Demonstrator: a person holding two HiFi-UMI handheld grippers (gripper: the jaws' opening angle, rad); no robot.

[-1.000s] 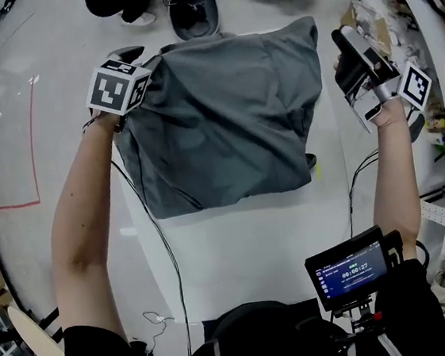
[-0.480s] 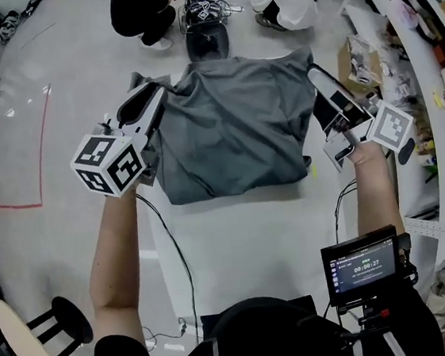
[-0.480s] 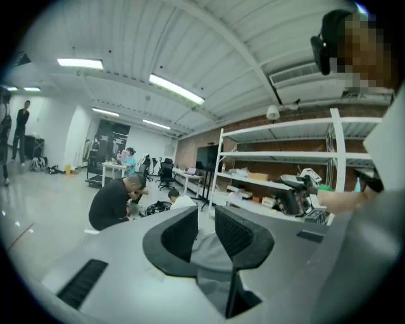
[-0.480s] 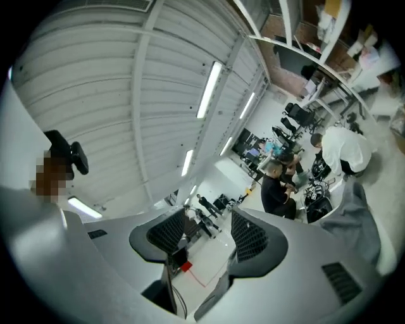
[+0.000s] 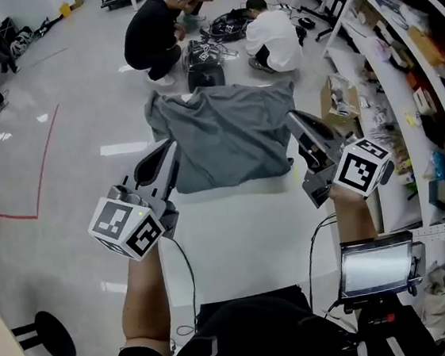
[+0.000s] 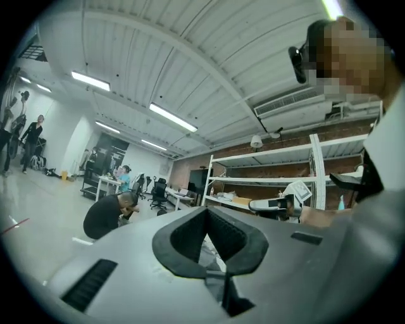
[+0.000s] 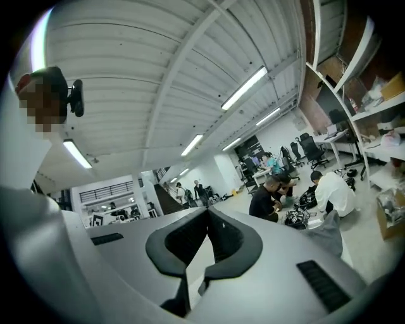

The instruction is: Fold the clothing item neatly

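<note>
Grey garment (image 5: 222,137) lies at far end of white surface (image 5: 237,235). Rough rectangle, rumpled, creases running across. Far-left corner pokes out; near edge fairly straight. Left claw (image 5: 169,147) and right claw (image 5: 294,119) flank its near corners. Both just closed, jaws together, nothing between them.

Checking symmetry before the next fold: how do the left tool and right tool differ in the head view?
The left tool points up-right, at the left edge of the grey garment. The right tool points up-left, at its right edge. The left tool is held lower in frame than the right tool. Shared: both have just closed on nothing, and neither holds the grey garment.
</note>
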